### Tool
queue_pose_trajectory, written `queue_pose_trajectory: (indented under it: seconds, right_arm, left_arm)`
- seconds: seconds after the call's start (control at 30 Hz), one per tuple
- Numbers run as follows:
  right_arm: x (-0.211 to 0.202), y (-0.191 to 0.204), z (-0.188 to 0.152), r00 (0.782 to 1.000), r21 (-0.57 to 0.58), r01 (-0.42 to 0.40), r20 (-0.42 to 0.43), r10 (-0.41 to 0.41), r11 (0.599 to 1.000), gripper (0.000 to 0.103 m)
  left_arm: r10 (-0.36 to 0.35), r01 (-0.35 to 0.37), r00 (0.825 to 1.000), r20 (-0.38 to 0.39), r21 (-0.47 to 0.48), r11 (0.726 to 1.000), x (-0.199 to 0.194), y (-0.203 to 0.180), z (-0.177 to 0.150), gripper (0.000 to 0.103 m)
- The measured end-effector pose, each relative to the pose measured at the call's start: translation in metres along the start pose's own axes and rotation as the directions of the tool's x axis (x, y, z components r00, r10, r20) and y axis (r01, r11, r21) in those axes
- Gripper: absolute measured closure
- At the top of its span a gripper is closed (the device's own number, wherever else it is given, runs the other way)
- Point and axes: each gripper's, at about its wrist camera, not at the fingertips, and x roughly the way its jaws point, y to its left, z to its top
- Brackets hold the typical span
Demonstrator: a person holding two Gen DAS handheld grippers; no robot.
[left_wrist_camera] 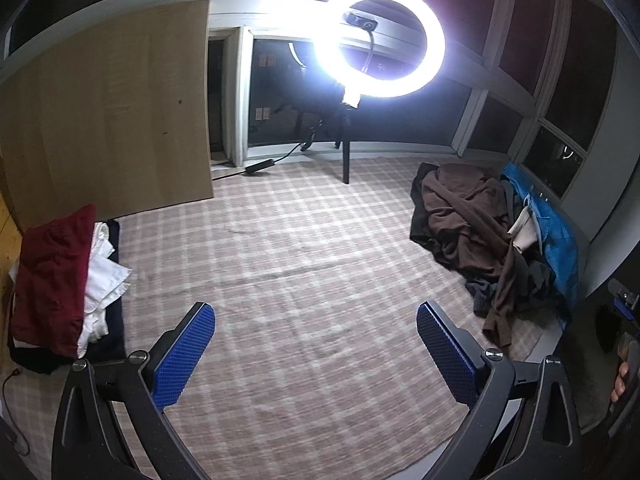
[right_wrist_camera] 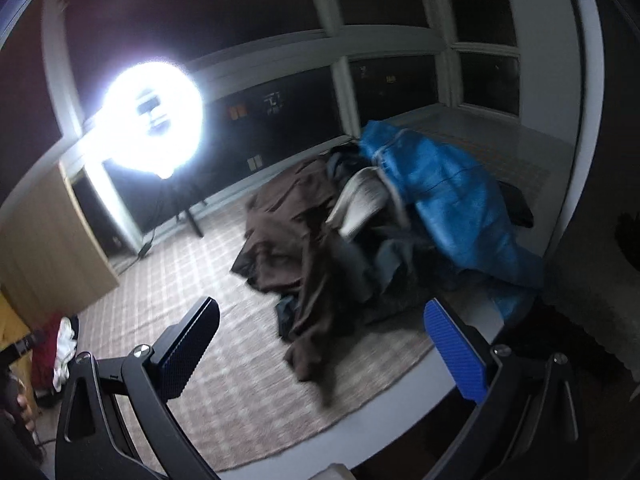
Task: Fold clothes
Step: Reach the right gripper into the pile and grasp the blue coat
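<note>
The left gripper (left_wrist_camera: 316, 354) has its fingers spread wide with nothing between them, above the checked cloth (left_wrist_camera: 304, 248) that covers the surface. Its blue pads (left_wrist_camera: 182, 354) face each other across bare cloth. The right gripper (right_wrist_camera: 322, 350) is likewise released and empty; its left pad looks almost black in shadow, and the whole right wrist view is smeared by motion blur, so edges there are soft.

Ahead of the right gripper lies the pile (right_wrist_camera: 320, 240) of unfolded clothes, with a brown garment (right_wrist_camera: 292, 224) on top trailing a sleeve or leg toward the fingers. Which garment it is cannot be told. Under it are darker grey and black pieces whose shapes are lost in shadow. A pale folded piece (right_wrist_camera: 360, 204) pokes out between the brown garment and a blue bag (right_wrist_camera: 452, 208) that leans over the pile's far side; what the bag holds is hidden.

In the left wrist view the same pile (left_wrist_camera: 480, 232) sits at the right. At the left edge is a stack (left_wrist_camera: 68, 288): a dark red item on top, white under it, black at the bottom, partly cut off by the frame.

A ring light (left_wrist_camera: 380, 40) glares and washes out its surroundings. A wooden board (left_wrist_camera: 108, 120) stands at the left. Fingertips (left_wrist_camera: 620, 380) show at the far right edge.
</note>
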Motion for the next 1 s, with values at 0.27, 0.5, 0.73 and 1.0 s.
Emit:
queue_pose_trajectory:
  seconds: [0.27, 0.5, 0.73, 1.0]
  right_arm:
    - [0.052, -0.060, 0.045, 0.999, -0.040, -0.041, -0.006, 0.040, 0.998, 0.000]
    - [0.099, -0.119, 0.105, 0.999, -0.110, -0.021, 0.038, 0.026, 0.994, 0.000]
    - [0.204, -0.182, 0.175, 0.995, -0.196, 0.086, -0.040, -0.096, 0.977, 0.000]
    - [0.321, -0.213, 0.194, 0.961, -0.244, 0.016, -0.263, -0.082, 0.970, 0.000]
  left_arm:
    - [0.099, -0.100, 0.995, 0.029, 0.007, 0.995, 0.006, -0.070, 0.022, 0.002]
    - [0.144, -0.144, 0.989, 0.034, -0.021, 0.989, 0.016, -0.121, 0.047, 0.002]
    - [0.210, -0.210, 0.977, 0.022, -0.008, 0.978, 0.028, -0.149, 0.059, 0.002]
    - [0.273, -0.273, 0.961, -0.035, -0.003, 0.962, 0.046, -0.159, 0.064, 0.002]
